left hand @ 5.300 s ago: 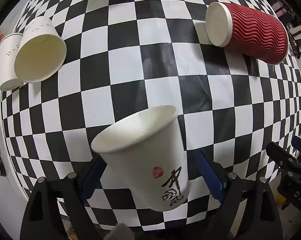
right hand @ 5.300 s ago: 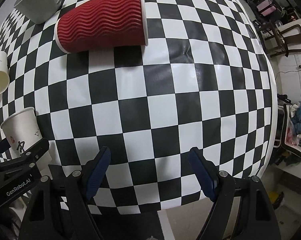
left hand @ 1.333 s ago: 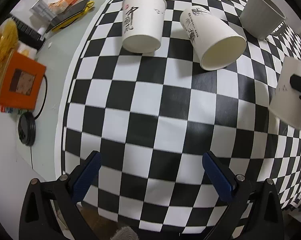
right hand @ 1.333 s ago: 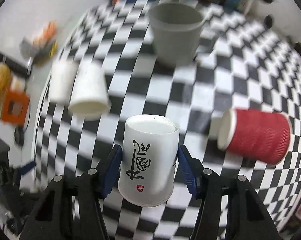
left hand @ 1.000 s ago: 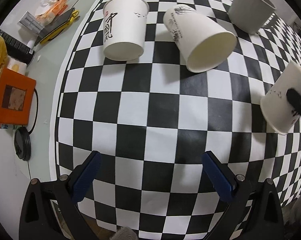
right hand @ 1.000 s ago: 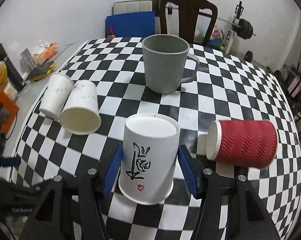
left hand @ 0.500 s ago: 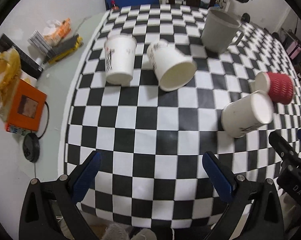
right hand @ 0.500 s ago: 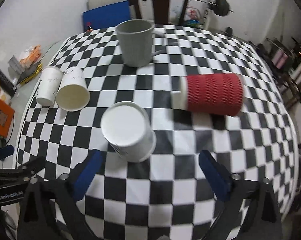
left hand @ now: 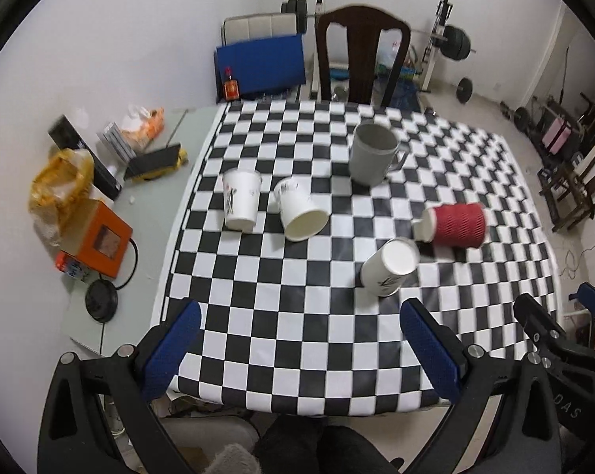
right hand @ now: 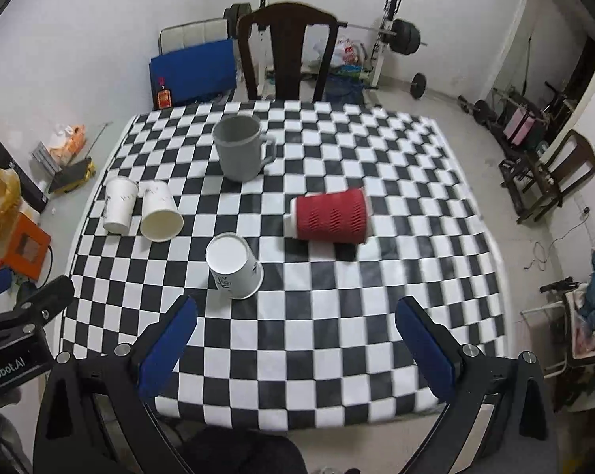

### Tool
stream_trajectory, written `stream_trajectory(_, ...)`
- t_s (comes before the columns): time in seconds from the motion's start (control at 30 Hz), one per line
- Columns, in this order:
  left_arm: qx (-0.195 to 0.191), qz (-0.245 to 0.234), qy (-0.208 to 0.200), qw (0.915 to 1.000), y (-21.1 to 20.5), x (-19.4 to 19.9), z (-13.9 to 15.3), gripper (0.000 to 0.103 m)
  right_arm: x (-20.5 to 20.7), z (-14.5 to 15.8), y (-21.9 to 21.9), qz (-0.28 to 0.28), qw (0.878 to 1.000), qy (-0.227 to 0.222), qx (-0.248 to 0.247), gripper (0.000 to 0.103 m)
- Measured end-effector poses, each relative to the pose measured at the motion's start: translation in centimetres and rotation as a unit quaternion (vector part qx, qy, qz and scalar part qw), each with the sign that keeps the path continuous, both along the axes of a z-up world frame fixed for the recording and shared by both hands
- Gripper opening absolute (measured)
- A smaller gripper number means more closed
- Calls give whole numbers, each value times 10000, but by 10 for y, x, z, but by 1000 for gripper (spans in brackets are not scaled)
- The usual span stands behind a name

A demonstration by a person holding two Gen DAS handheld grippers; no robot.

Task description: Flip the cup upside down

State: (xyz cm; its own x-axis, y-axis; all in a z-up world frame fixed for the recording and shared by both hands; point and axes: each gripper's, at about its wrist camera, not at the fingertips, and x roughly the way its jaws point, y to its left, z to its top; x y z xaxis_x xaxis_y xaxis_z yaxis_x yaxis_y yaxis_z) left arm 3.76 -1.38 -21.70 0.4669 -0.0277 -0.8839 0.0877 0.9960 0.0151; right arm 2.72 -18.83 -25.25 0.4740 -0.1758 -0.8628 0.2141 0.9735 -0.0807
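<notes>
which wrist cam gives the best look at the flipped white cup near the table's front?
Right wrist: the flipped white cup sits near centre, base up, black print readable, sharp. Left wrist shows the same cup further right, slightly motion-blurred, beside the red cup. Neither tongs holds it.

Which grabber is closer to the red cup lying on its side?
Right. The right gripper sits nearer the red cup, below it; the left gripper is farther off to the cup's left. Both are open.

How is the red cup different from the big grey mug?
The red cup lies on its side; the grey mug stands upright, mouth up. The red cup has a wavy ribbed wall and no handle; the grey mug is smooth, with a handle. Both sit on the checkered tablecloth, and neither gripper touches them.
</notes>
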Motion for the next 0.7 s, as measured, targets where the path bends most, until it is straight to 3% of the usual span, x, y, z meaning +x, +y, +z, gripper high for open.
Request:
stream_trajectory(0.33,49,41,-306,9995,-4,-34,66,103,-39,91,-1,59,9995,-224,-195,102)
stream_trajectory(0.7,64,129,-426,9990,-4,-46,91,103,-61,137,1,139,9989,-400,-187,102)
